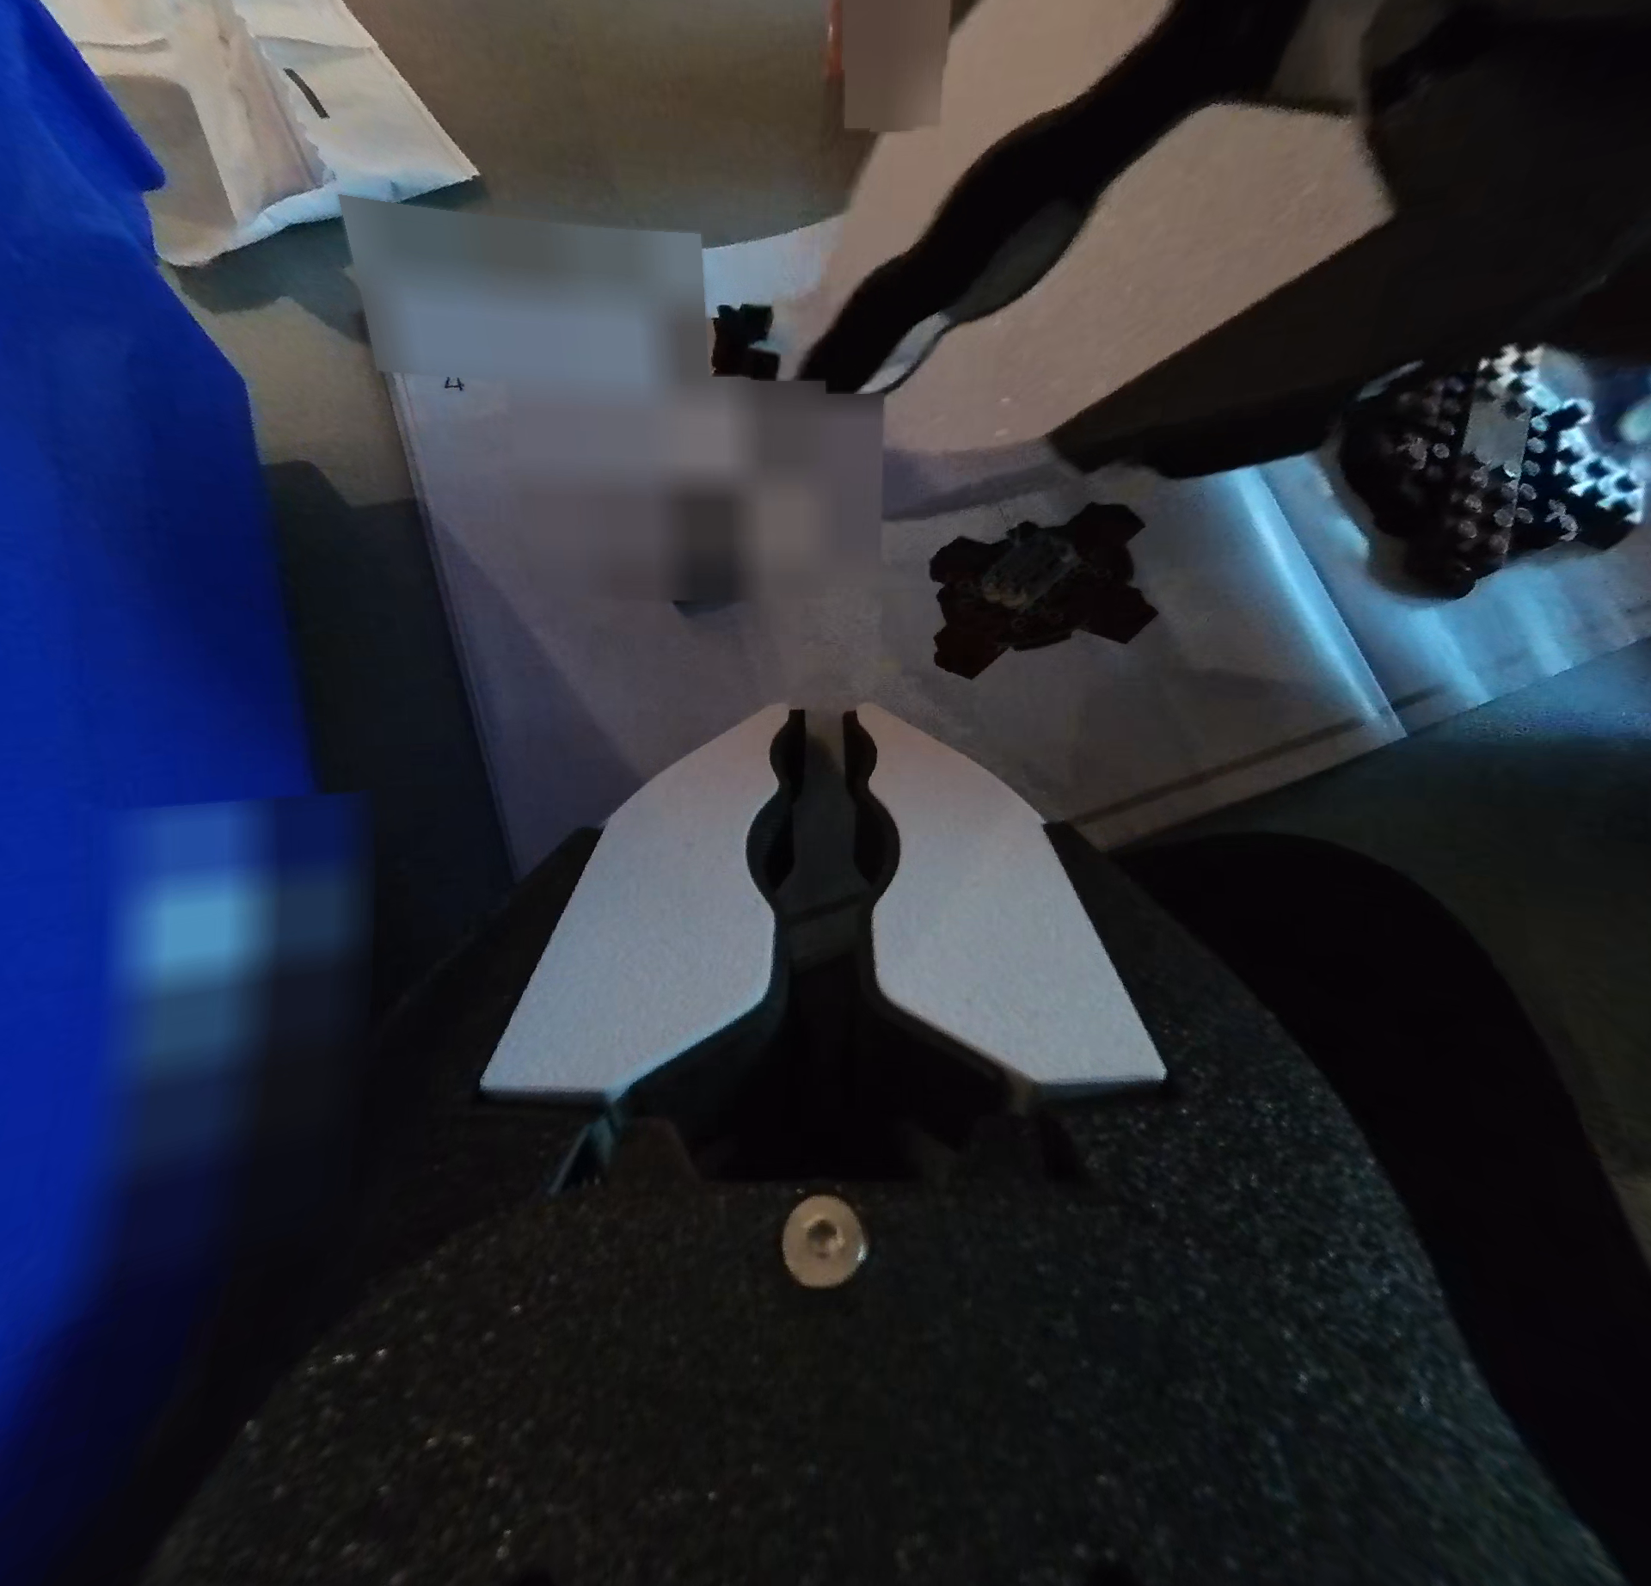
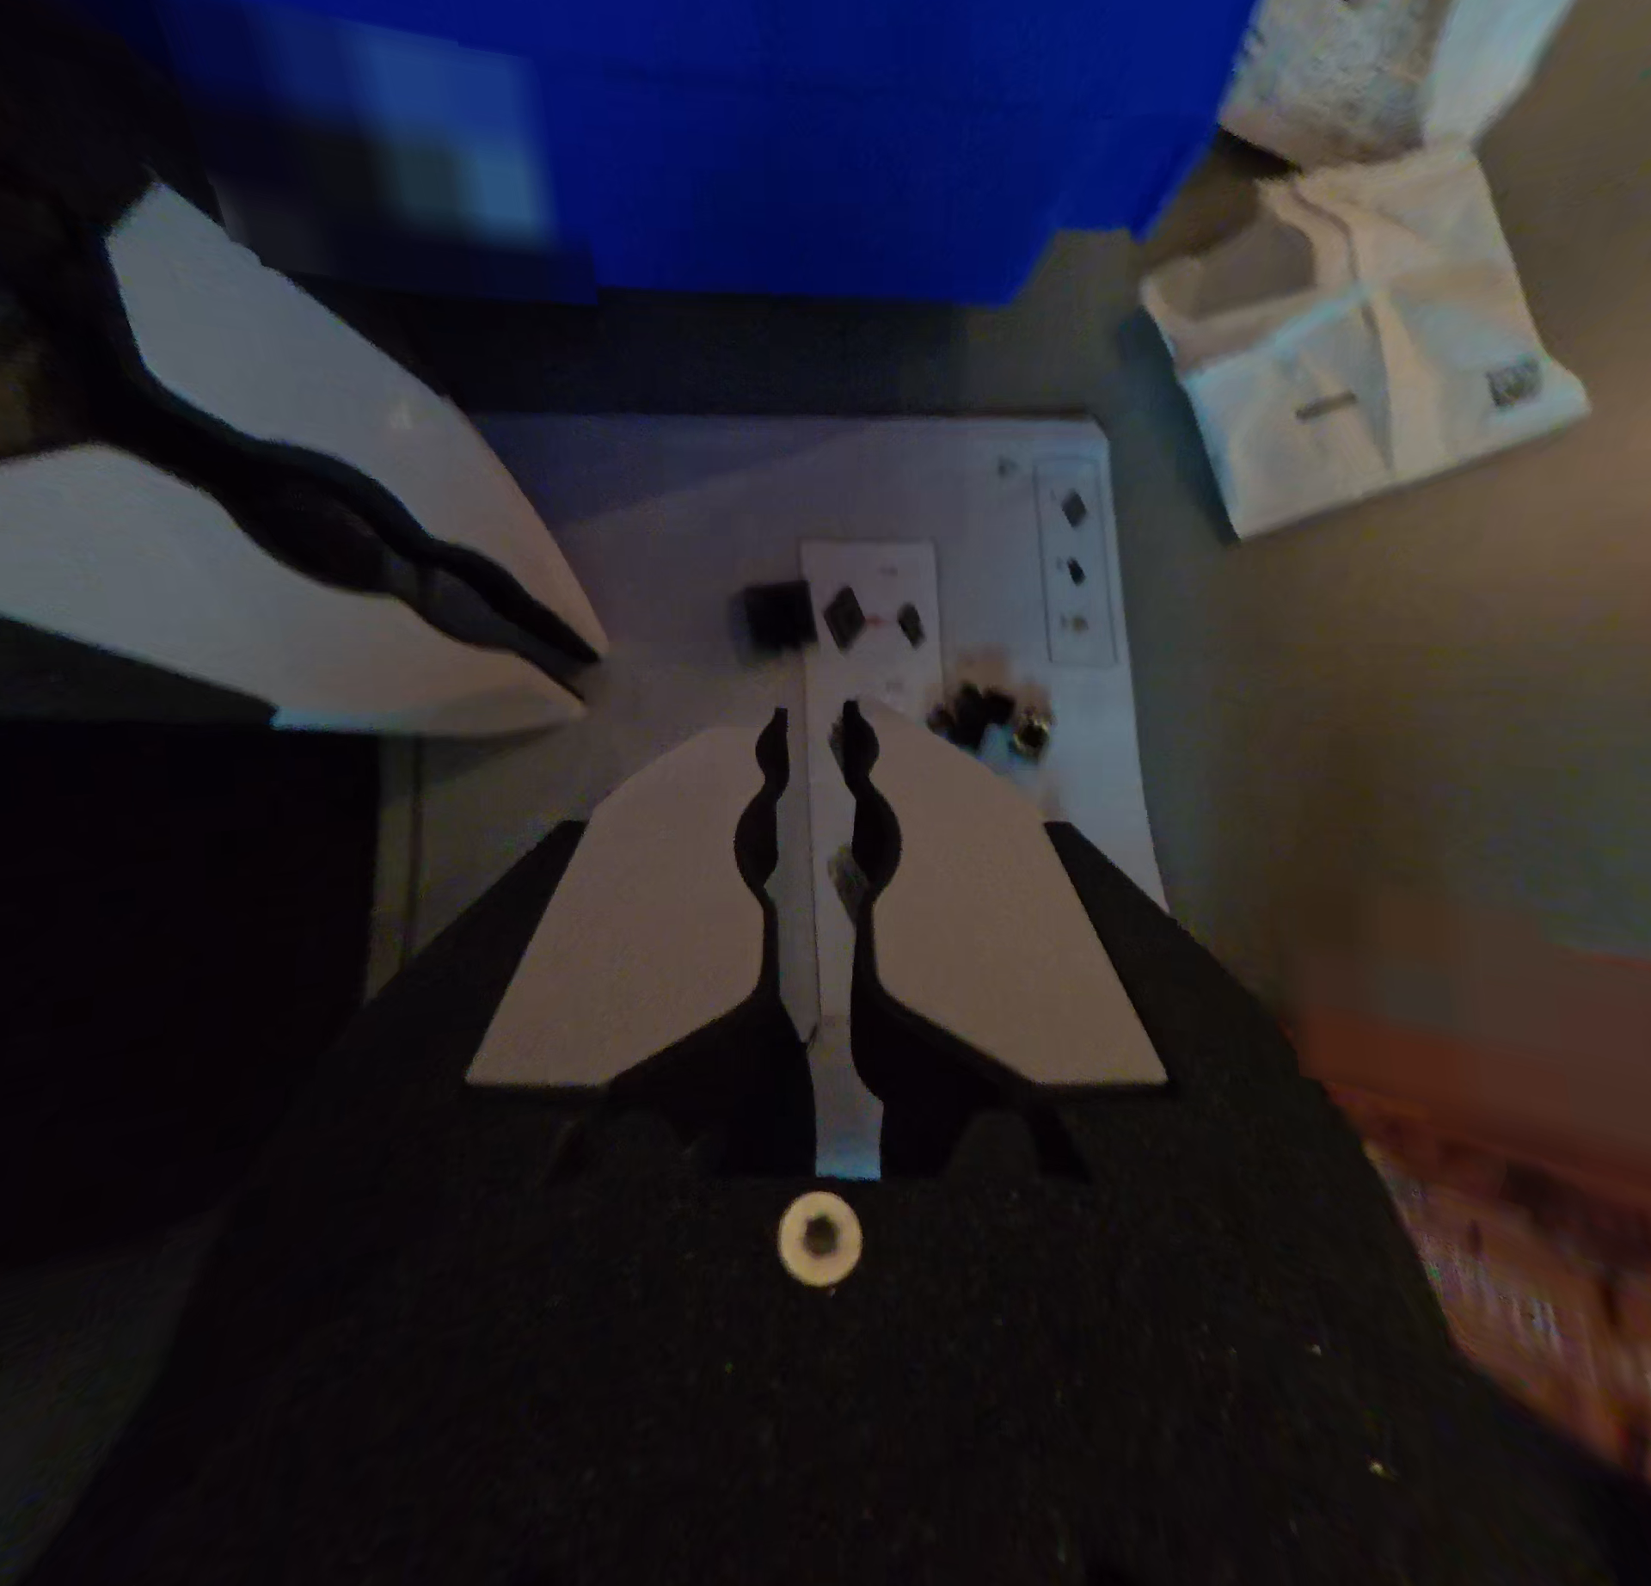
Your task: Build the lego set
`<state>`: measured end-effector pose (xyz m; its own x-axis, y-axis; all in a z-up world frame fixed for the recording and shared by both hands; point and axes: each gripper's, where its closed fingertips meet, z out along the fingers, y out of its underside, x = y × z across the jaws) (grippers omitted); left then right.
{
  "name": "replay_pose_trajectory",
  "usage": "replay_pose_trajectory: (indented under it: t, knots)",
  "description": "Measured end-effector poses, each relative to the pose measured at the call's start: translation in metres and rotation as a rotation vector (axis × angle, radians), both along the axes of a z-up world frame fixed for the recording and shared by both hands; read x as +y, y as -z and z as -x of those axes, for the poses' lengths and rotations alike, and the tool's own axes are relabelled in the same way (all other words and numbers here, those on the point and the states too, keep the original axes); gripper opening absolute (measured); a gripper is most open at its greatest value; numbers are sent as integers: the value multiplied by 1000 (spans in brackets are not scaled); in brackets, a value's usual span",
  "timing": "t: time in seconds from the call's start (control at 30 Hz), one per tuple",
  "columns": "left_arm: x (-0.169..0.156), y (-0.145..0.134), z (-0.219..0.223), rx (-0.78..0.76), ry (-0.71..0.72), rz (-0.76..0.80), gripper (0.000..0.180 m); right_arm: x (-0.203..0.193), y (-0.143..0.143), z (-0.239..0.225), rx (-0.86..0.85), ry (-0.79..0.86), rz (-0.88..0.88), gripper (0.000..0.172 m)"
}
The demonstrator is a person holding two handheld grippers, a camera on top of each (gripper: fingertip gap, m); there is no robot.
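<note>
Over a white printed instruction sheet (image 2: 983, 489), right gripper (image 2: 815, 716) held slightly open and bare, left gripper (image 1: 824, 721) narrowly parted, grasp undeterminable, dark cross-shaped brick assembly (image 1: 1036, 587) nearby, white paper bag (image 2: 1358, 364) beyond.

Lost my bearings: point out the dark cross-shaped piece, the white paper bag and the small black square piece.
dark cross-shaped piece (image 1: 1036, 591): left wrist view, its middle.
white paper bag (image 2: 1358, 381): right wrist view, its front.
small black square piece (image 2: 775, 616): right wrist view, its middle.

White sheet (image 2: 679, 506), black cross-shaped piece (image 1: 1036, 587), blue cloth (image 2: 715, 113), white bag (image 2: 1358, 364).
</note>
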<state>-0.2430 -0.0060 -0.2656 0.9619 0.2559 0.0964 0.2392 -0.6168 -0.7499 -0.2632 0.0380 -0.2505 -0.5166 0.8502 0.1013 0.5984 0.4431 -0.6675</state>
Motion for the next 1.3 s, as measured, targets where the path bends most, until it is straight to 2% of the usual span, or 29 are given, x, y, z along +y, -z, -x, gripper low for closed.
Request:
replay_pose_trajectory:
  t: [0.17,0.3,0.5,0.6,0.7,0.8,0.87,0.93,1.0,1.17,1.3]
  knots:
    - [0,0,0,0,3,0,9,0,5,-10,9,42,70,12]
    - [0,0,0,0,4,0,8,-14,6,7,45,-23,67,16]
    - [0,0,0,2,3,1,8,-23,16,19,-16,-77,60,13]
    - [1,0,0,6,7,1,9,-19,9,13,11,-58,70,9]
    - [2,-1,-4,-10,36,-10,16,-16,-11,-7,39,-31,112,9]
    - [9,-21,-20,-34,153,-152,24,-18,-33,-38,62,-51,139,8]
    - [13,-43,-40,11,308,-288,29,-27,-51,-64,86,-127,175,9]
    - [9,-56,-69,43,504,-342,34,-34,-69,-86,125,-187,191,9]
    - [6,-68,-90,29,619,-372,38,-36,-82,-106,146,-224,189,8]
    - [-3,-94,-121,16,781,-454,39,-46,-92,-134,171,-258,182,8]
    - [-4,-102,-133,15,798,-479,32,-56,-92,-147,175,-283,182,9]
